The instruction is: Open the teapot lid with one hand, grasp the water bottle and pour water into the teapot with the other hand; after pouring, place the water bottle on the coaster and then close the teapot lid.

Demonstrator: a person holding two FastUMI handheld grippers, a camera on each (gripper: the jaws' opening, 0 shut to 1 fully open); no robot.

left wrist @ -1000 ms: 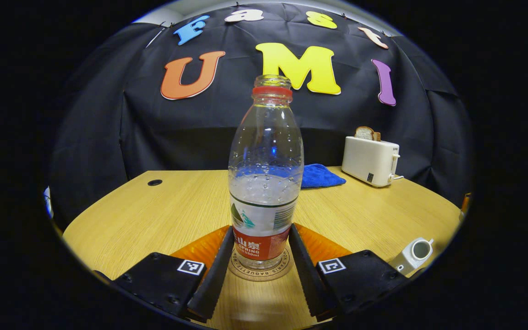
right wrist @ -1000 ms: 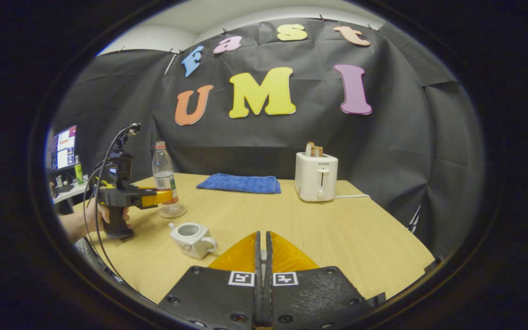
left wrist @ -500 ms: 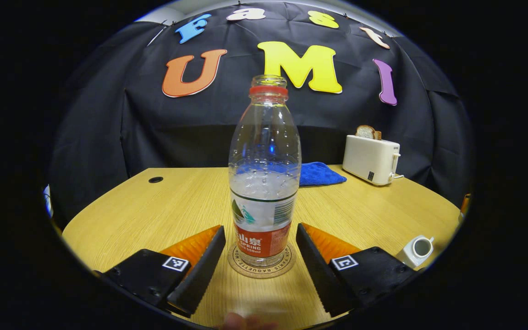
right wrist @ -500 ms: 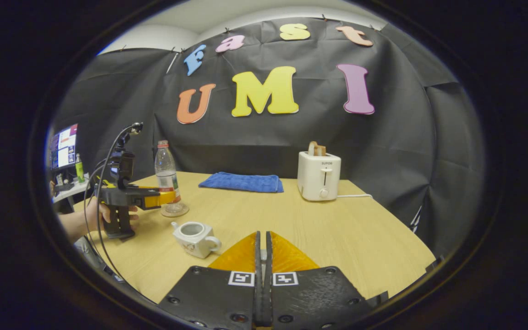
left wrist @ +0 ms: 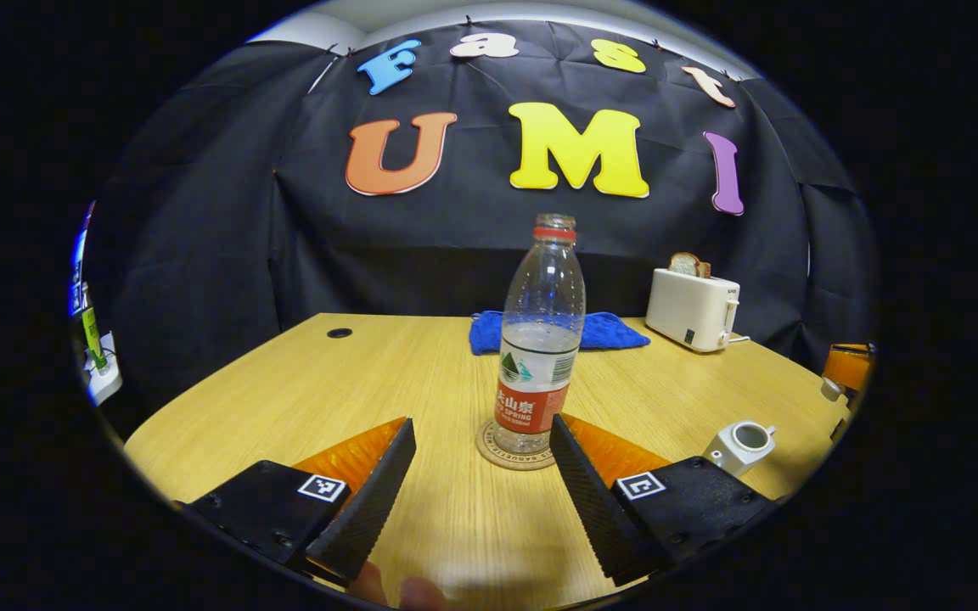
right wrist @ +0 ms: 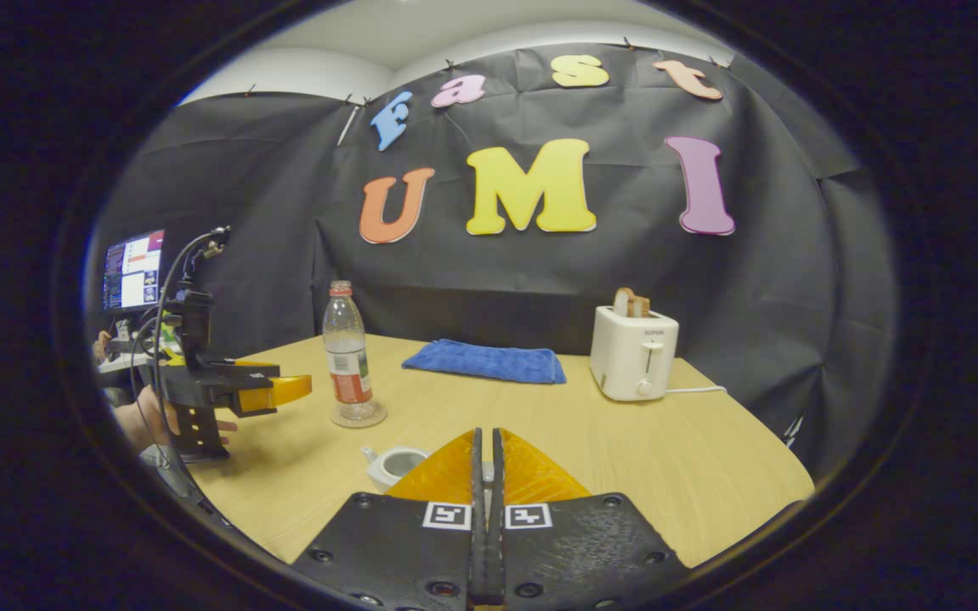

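A clear water bottle (left wrist: 540,339) with a red label stands upright on a round coaster (left wrist: 489,450); its mouth has no cap. My left gripper (left wrist: 482,424) is open just short of it, fingers on either side and apart from it. The white teapot (left wrist: 739,445) sits to the right with its mouth uncovered. In the right gripper view the bottle (right wrist: 346,356), coaster (right wrist: 359,417), teapot (right wrist: 394,465) and left gripper (right wrist: 285,390) are on the left. My right gripper (right wrist: 486,434) is shut above the teapot, a pale sliver of lid between its fingers.
A white toaster (left wrist: 693,310) holding bread stands at the back right of the wooden table (left wrist: 353,382). Beside it lies a folded blue cloth (left wrist: 557,329). A hand (right wrist: 137,420) holds the left gripper at the table's left edge, with a monitor (right wrist: 134,270) behind.
My left gripper opened off the bottle and drew back, leaving it standing on the coaster. The right gripper stayed shut and shifted, so the teapot now lies close under its fingers.
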